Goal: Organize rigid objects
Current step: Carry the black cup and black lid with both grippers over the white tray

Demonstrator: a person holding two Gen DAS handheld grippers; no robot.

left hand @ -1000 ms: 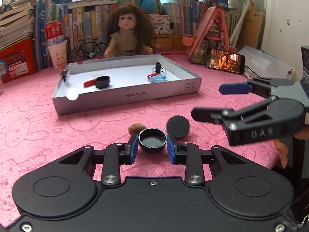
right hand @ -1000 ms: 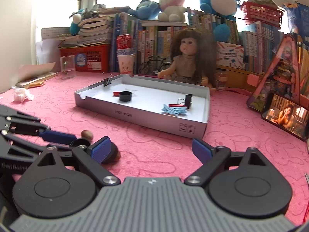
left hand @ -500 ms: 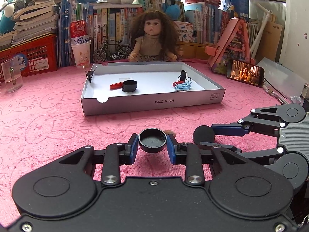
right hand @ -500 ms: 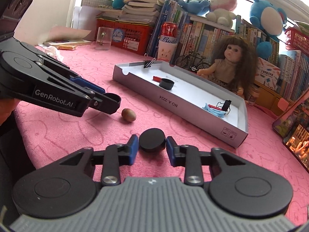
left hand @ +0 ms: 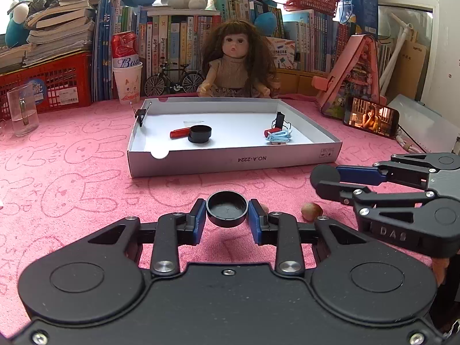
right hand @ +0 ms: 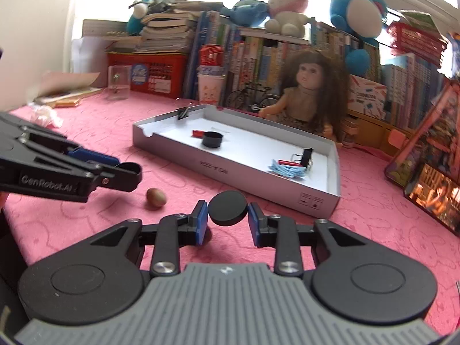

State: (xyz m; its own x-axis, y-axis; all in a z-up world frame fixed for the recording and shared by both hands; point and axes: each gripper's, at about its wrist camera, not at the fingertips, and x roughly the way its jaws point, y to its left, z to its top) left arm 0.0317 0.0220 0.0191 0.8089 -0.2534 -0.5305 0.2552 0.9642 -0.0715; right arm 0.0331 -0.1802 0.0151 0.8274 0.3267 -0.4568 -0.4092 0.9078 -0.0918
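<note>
My left gripper (left hand: 227, 219) is shut on a round black cap (left hand: 227, 208), hollow side up, held just above the pink cloth. My right gripper (right hand: 227, 222) has its jaws closing, both blue pads against a flat black cap (right hand: 227, 207) that hangs above its shadow. From the left wrist view the right gripper (left hand: 323, 180) comes in from the right with that cap (left hand: 325, 173) at its tip. A white box tray (left hand: 230, 159) lies ahead, holding another black cap (left hand: 199, 134), a red piece (left hand: 178, 133) and a blue cord (left hand: 278, 137). A brown nut (left hand: 311, 211) lies on the cloth.
A doll (left hand: 234, 66) sits behind the tray. A phone (left hand: 371, 116) leans at the right, and a glass (left hand: 22, 109) and a paper cup (left hand: 128, 82) stand at the left. Books and plush toys fill the back wall. A binder clip (left hand: 141, 113) grips the tray's left rim.
The right gripper went from wide open to closed on the flat black cap and raised it off the cloth. The left gripper kept its cap throughout.
</note>
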